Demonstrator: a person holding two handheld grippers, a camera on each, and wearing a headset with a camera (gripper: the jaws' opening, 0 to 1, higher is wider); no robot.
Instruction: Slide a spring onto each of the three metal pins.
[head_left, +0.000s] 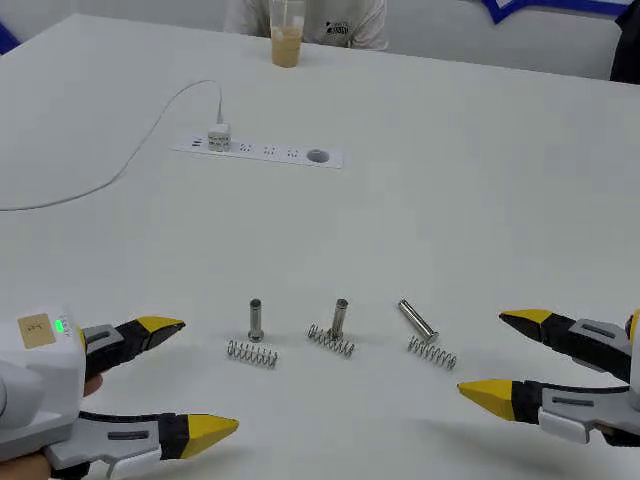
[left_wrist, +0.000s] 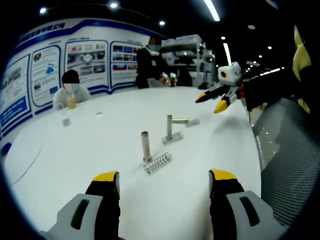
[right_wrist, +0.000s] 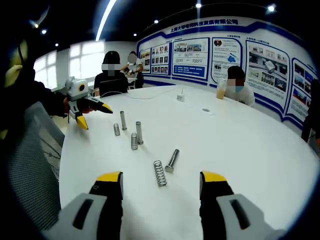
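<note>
Three metal pins sit on the white table: the left pin and the middle pin stand upright, and the right pin lies on its side. A loose spring lies in front of each: left spring, middle spring, right spring. My left gripper is open at the lower left, short of the left pin and its spring. At the lower right my right gripper is open, with the lying pin and its spring ahead of it.
A white power strip with a plugged charger and cable lies farther back. A cup of drink stands at the far edge in front of a seated person. Bare table surrounds the pins.
</note>
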